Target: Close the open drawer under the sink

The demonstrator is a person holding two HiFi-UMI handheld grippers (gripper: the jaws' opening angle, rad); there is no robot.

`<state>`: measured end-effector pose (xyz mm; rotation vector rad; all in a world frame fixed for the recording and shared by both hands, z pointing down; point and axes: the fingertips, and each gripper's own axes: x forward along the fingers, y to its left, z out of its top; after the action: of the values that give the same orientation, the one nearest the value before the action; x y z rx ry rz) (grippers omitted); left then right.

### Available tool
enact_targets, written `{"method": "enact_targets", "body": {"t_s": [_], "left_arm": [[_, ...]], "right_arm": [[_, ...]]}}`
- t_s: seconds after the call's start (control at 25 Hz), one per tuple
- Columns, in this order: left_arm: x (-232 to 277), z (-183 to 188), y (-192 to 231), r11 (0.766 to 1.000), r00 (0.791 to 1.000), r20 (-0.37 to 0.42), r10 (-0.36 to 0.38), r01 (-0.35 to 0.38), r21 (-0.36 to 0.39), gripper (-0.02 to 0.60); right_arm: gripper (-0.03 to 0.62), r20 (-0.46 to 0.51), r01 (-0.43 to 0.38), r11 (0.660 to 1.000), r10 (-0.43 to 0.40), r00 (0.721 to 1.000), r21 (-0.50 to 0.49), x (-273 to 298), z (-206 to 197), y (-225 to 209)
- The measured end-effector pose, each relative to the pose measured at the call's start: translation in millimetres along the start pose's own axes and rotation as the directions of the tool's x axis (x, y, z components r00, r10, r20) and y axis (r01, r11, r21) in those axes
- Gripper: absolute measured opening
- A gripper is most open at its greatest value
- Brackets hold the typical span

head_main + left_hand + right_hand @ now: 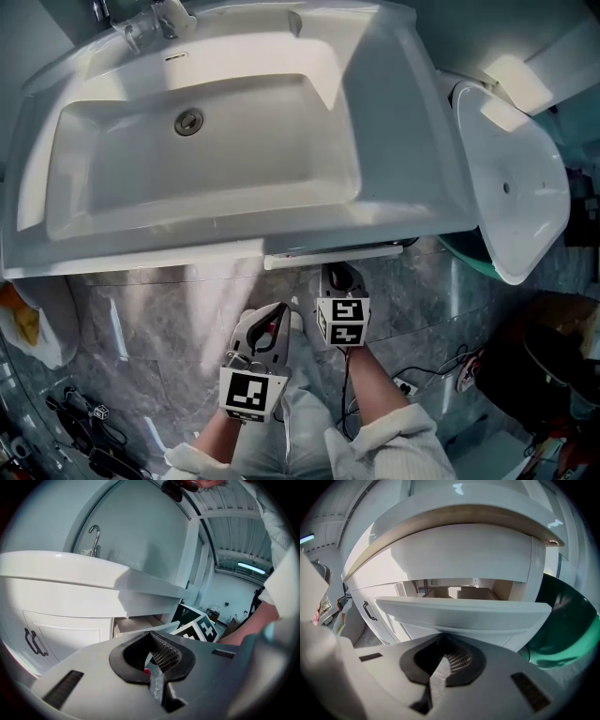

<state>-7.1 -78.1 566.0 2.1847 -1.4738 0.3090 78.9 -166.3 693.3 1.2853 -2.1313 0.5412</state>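
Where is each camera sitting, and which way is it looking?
Head view: on the person's head, looking steeply down at the sink, the open drawer and the floor; the left gripper, right gripper and white sleeves show.
Left gripper view: on the left gripper, looking along its shut jaws at the cabinet and faucet; the person's arm shows at right.
Right gripper view: on the right gripper, looking along its shut jaws into the drawer; only its own jaws show.
Shared: all three see the drawer.
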Motion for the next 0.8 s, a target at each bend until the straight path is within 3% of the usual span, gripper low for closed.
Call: {"method": "enact_targets", "body": {"t_s": [0.8], "left_arm": [[34, 16, 25, 0.999, 0.998, 0.026, 0.051, -0.051, 0.016, 0.015]], "right_arm": [[0.006, 0.056, -0.03, 0.999, 0.028, 0.998, 0.027, 28, 31, -6]]}}
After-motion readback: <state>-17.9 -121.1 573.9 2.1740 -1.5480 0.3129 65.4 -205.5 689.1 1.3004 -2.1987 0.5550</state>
